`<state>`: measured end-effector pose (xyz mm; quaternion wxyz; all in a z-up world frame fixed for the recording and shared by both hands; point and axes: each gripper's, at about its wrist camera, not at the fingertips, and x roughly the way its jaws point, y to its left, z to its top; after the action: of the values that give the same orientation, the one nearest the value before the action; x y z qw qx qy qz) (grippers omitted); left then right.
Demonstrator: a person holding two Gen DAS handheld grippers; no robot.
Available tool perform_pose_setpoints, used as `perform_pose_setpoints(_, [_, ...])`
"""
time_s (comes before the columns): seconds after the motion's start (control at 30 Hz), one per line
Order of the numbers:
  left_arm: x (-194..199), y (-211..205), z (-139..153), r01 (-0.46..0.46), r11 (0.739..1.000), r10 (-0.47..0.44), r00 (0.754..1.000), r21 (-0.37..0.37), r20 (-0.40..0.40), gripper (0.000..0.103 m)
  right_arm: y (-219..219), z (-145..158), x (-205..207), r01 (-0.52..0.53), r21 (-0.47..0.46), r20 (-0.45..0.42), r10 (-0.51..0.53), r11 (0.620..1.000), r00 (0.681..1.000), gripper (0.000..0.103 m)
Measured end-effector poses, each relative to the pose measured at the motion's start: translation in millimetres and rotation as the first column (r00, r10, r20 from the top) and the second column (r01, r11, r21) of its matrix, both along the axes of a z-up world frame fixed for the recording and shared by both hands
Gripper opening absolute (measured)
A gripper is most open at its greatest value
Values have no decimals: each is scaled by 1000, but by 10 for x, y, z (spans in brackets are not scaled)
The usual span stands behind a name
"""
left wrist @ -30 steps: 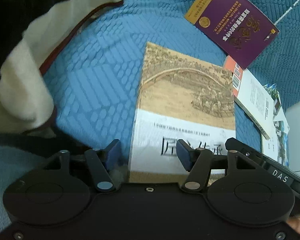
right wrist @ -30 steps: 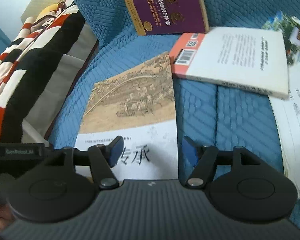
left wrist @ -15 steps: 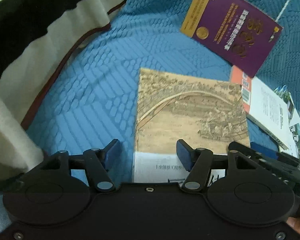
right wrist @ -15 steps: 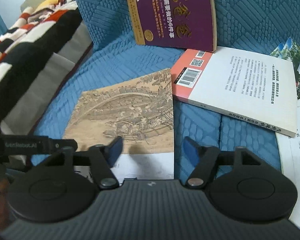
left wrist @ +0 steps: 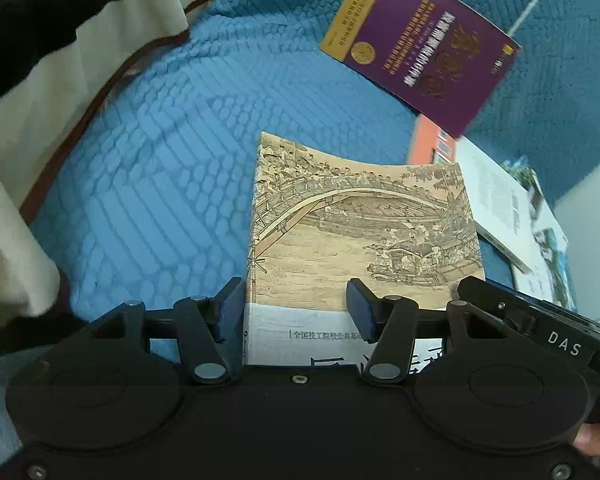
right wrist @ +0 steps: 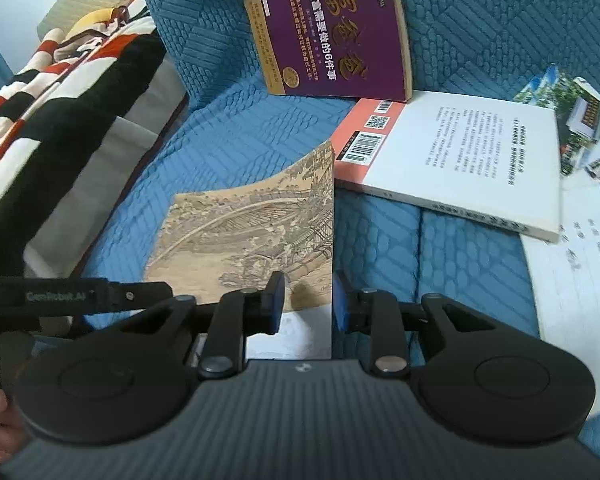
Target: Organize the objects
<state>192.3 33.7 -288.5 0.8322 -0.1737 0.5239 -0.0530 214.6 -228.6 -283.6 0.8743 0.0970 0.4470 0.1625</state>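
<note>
1. The painted-cover book (left wrist: 364,232) lay face up on the blue quilted seat (left wrist: 160,180), its far edge curling upward. An old river-and-bridge scene filled the top of the cover. The white band below it read "全国技工院校公共基", with larger characters cut off by the tool.
2. The left tool (left wrist: 296,300) straddled the book's left edge. One pad sat just outside the spine and the other over the cover. Its jaws had just been closing a little but stood released, with a wide gap.
3. The right tool (right wrist: 306,300) straddled the book's right edge. Its jaws had just been closing sharply. I could not tell whether the pads pressed on the book.
4. The left view showed "DAS" on the right tool's body. Only the right view showed "GenRobot.AI" on the left tool's arm.
5. The purple book (right wrist: 332,36) leaned against the seat back. The right view made "致富需要做的6件事" readable; in the left view the text was upside down.
6. Beside it lay a white book with an orange strip (right wrist: 460,168), showing two barcodes and a QR code. Its small print was too fine to read.
7. Only the right view showed clearly a photo brochure (right wrist: 580,128) and a white sheet (right wrist: 580,272) with blurred handwriting. Both lay partly under that book.
8. A red, black and white striped blanket (right wrist: 60,100) lay at the seat's left.
</note>
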Motion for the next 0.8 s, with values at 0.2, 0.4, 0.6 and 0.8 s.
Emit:
perform_pose_setpoints(0.2, [-112,-137,90,57,998,-57,998,-22,4,52,-164,127,-262,50,33,-3,-50,998,999,25])
perform_pose_setpoints(0.4, [-211,-354,132,113,993,-113,994,-44,3,52,-402,132,-467,108,42,-17,-108,993,994,25])
perform_pose_setpoints(0.6, [-198,-625,139,154,988,-154,988,-20,4,52,-649,42,-583,170,31,-39,-168,985,985,24])
perform_pose_setpoints(0.8, [-156,-843,68,191,980,-190,982,48,-26,52,-807,-118,-558,217,5,-63,-217,976,974,24])
